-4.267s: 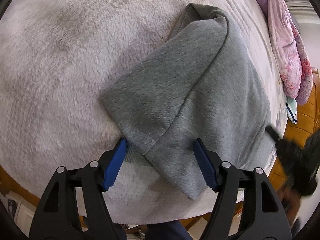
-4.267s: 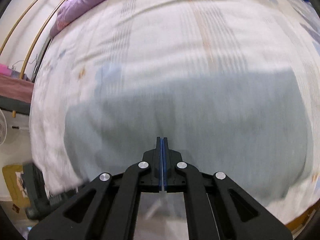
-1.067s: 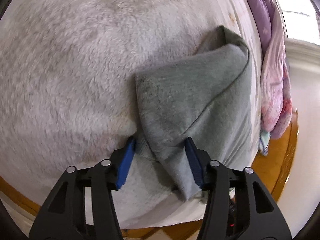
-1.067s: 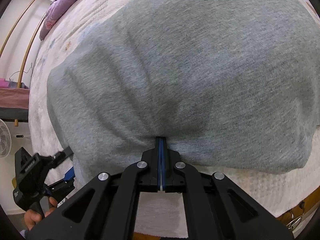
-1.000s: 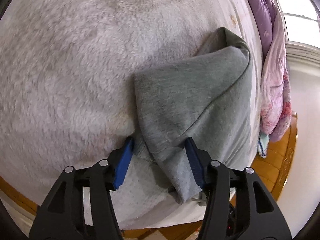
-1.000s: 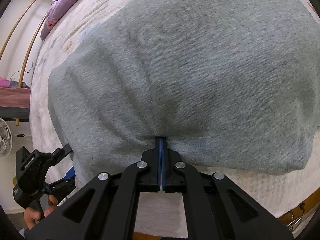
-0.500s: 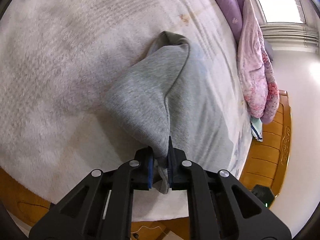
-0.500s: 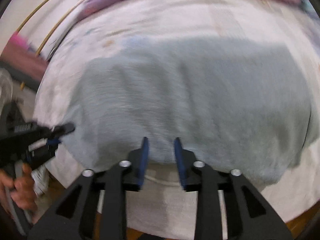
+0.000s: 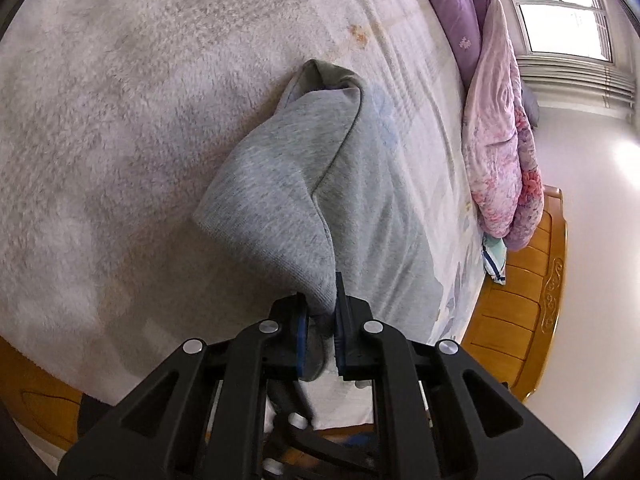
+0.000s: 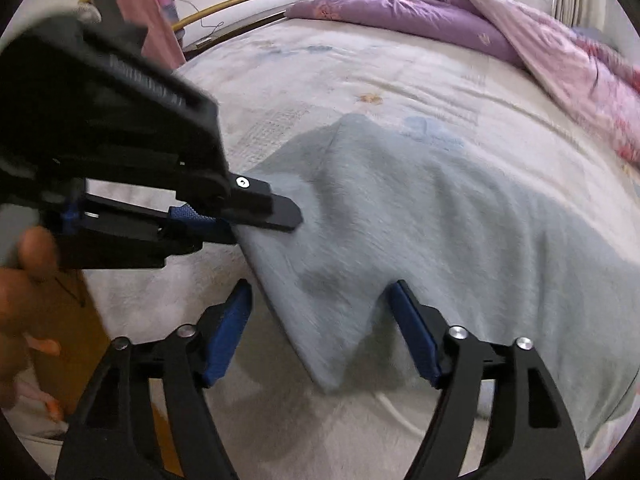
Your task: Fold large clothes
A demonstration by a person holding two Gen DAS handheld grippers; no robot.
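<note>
A grey knit garment (image 9: 280, 184) is lying partly folded on a white fleecy bed cover (image 9: 120, 120), one corner pulled up off the bed. The left tongs (image 9: 321, 312) are pinching that raised corner between their blue pads, squeezed tight on the cloth. The right tongs (image 10: 320, 332) are standing wide apart just over another pointed corner of the garment, gripping nothing. Toward the far side of the bed a purple and pink quilt (image 10: 460, 20) is lying bunched, and an orange wooden bed frame (image 9: 520, 320) is showing past the edge.
</note>
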